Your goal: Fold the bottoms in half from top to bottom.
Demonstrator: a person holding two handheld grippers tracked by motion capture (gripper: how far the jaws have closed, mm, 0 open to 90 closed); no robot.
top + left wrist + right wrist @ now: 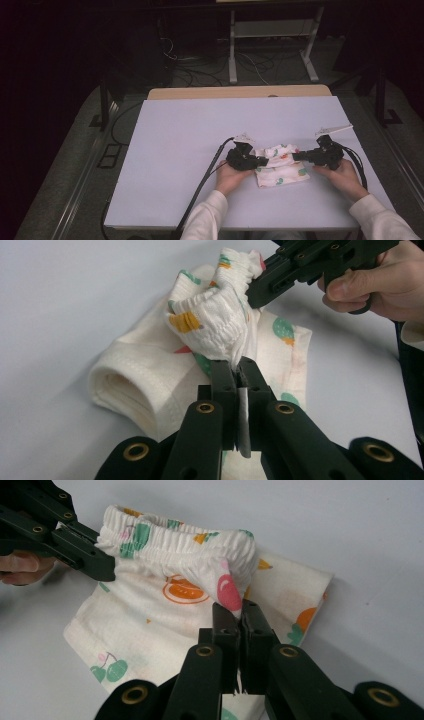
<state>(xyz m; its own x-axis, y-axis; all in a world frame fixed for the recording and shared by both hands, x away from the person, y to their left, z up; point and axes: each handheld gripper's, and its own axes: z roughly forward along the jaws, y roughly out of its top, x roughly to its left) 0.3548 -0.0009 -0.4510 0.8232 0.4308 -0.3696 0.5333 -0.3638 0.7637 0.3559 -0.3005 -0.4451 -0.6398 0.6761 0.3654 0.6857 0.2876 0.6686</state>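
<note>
Both grippers clamped tight on the elastic waistband of the little printed shorts (281,165), near right on the surface: left gripper (239,365) one end, right gripper (239,611) the other. Probably mid-fold; keep tension even, lower slowly, avoid bunching

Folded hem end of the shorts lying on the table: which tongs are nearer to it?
Neither clearly: the left tongs and right tongs both pinch the waistband, lifted above the folded hem.
</note>
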